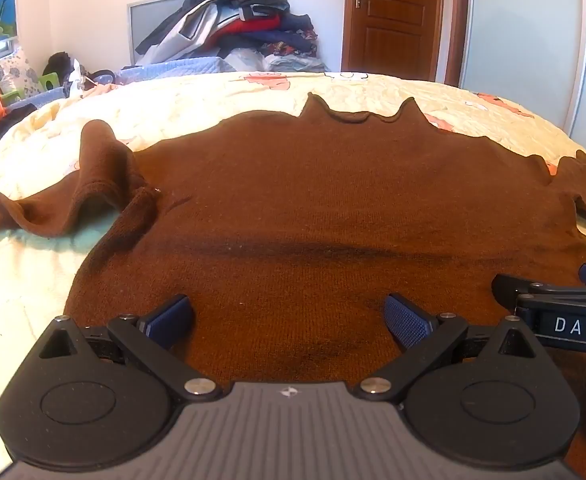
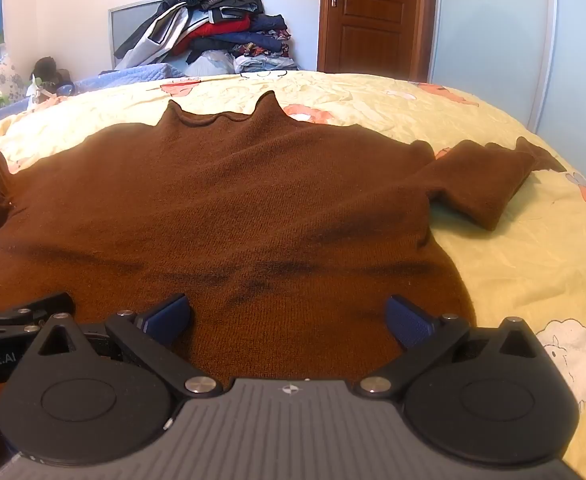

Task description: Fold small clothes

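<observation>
A brown knitted sweater lies spread flat on the bed, collar at the far side, hem nearest me. Its left sleeve is rumpled and bunched; its right sleeve lies folded out to the side. My left gripper hovers open over the hem's left part, blue pads wide apart, nothing between them. My right gripper hangs open over the hem's right part, also with nothing between its pads. Each gripper shows at the edge of the other's view, the right one close beside the left.
The sweater lies on a yellow bedsheet with cartoon prints. A heap of clothes is piled against the far wall. A wooden door and a pale wardrobe panel stand at the back right; clutter sits at the far left.
</observation>
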Available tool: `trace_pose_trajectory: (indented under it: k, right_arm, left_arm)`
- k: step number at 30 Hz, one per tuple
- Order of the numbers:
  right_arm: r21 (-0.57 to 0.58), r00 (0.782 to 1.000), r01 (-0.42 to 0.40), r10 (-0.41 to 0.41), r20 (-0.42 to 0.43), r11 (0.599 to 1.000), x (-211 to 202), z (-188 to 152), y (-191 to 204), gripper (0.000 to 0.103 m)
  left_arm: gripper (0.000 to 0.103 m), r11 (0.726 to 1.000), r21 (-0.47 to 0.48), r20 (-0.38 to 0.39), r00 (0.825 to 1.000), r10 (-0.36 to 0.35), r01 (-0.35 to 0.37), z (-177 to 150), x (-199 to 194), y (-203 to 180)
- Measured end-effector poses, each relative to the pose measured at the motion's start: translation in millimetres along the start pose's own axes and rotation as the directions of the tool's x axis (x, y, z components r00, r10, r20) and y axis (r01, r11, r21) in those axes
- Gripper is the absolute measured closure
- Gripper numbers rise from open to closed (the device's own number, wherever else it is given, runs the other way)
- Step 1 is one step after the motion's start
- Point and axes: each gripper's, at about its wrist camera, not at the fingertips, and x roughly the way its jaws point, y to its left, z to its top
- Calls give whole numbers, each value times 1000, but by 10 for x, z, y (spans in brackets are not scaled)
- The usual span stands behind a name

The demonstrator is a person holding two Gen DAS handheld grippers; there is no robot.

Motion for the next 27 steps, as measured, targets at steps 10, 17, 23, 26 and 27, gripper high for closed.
trace_pose_trajectory:
  k: [10, 17, 23, 26, 27]
  right_arm:
    - [-1, 1000, 2, -2, -1, 1000, 5, 2, 0, 0]
    - [-2, 1000, 5, -5, -2, 1000, 14, 2, 19, 0]
    - [7, 1000, -6, 6, 0, 1000, 9, -4, -12, 0]
    - [-2, 1000, 2, -2, -2, 1000, 5, 11, -18, 0]
    - [0, 1000, -1, 1, -2, 1000, 10, 18, -23, 0]
  left_arm:
    - [0, 1000, 10, -1, 1000, 2, -2, -6, -17, -46]
    - [0, 1000, 0, 4, 1000, -1, 1, -10, -18, -51]
    - [0, 1000, -18, 13, 1000, -18, 18, -21, -50, 2]
    - [0, 1000, 10, 7, 1000, 3, -3, -19, -32, -57]
    - [0, 1000, 7, 6, 1000, 1, -1, -18, -29, -54]
